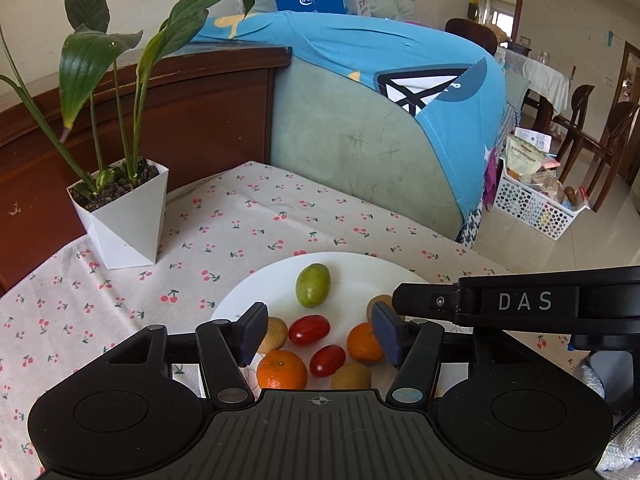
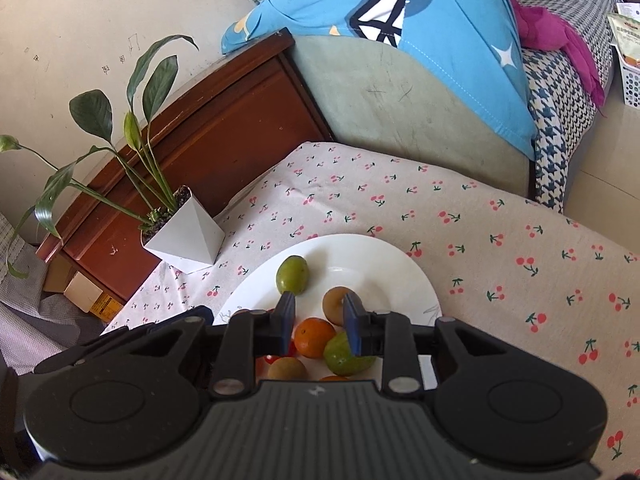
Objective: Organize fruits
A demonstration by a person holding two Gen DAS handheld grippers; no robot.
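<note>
A white plate on the cherry-print cloth holds several small fruits. In the left wrist view I see a green fruit, two red cherry tomatoes, two oranges and brown fruits. My left gripper hovers over them, open, nothing pinched. My right gripper reaches in from the right, its jaws a narrow gap apart. Below that gap lies an orange. A second green fruit lies under the right finger, not squeezed. Another green fruit sits farther back.
A white angular plant pot stands on the cloth left of the plate. Behind it are a dark wooden cabinet and a sofa arm with a blue cover. A perforated white basket sits on the floor at the right.
</note>
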